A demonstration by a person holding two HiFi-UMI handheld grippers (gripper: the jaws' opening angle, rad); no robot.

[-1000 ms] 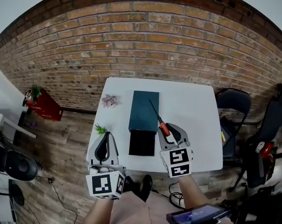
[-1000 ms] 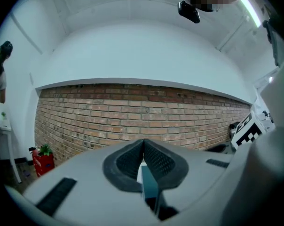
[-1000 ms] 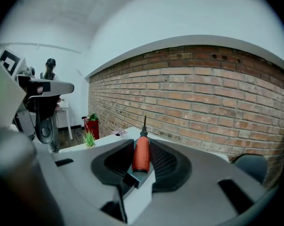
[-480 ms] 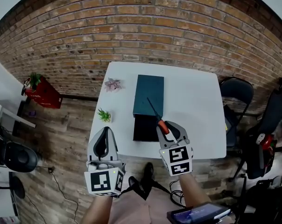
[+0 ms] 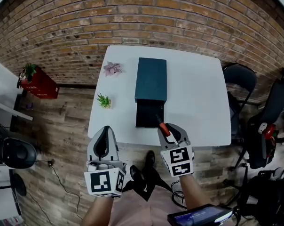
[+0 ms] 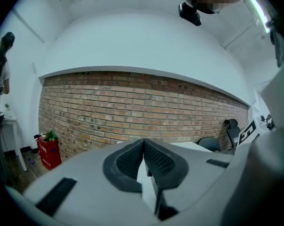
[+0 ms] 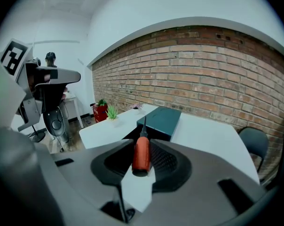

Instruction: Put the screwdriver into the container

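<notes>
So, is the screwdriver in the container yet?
Out: the screwdriver is clamped by its red handle in the right gripper, shaft aimed at the black open end of the container; tip over it or not, cannot tell.

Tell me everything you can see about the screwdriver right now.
The screwdriver has a red-orange handle, seemingly plastic, and a thin dark shaft. The right gripper is shut on the handle, with its fingers pressing both sides. The shaft points forward, away from the person, and its tip is over the open black container next to the teal box on the white table. Nothing else appears to touch it.
</notes>
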